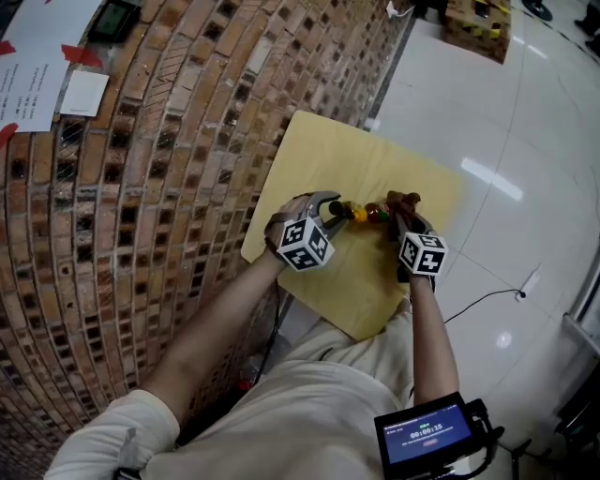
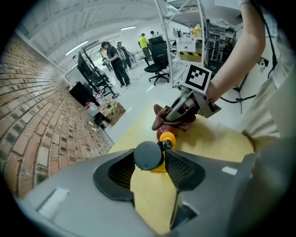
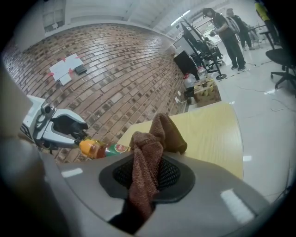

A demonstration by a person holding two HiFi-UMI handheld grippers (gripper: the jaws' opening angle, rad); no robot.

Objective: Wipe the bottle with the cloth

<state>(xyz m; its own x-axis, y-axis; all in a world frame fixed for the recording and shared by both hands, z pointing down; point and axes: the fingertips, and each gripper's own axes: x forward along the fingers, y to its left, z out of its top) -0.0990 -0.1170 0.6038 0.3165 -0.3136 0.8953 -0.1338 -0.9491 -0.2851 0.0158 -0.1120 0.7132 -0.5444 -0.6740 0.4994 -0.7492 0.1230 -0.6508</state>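
Left gripper (image 2: pixel 149 162) fingers pinch the bottle (image 2: pixel 167 138) cap; right gripper (image 1: pixel 397 217) fingers pinch the cloth (image 3: pixel 147 157) at the bottle's right end, over the surface (image 1: pixel 375 159).

The table (image 1: pixel 375 159) stood with its left side against the brick wall (image 1: pixel 159 187). Over the middle of the table the bottle (image 1: pixel 364 213) lay on its side, crosswise. Its cap end pointed left, between the jaws of the left gripper (image 2: pixel 149 163). Its other end lay right, under the cloth (image 3: pixel 162 132) bunched in the right gripper (image 3: pixel 147 173). Papers (image 1: pixel 33 70) hung on the wall, far left of the table. A cardboard box (image 1: pixel 478 26) sat on the floor (image 1: pixel 525 122) well behind the table, and a cable (image 1: pixel 483 302) lay to its right.
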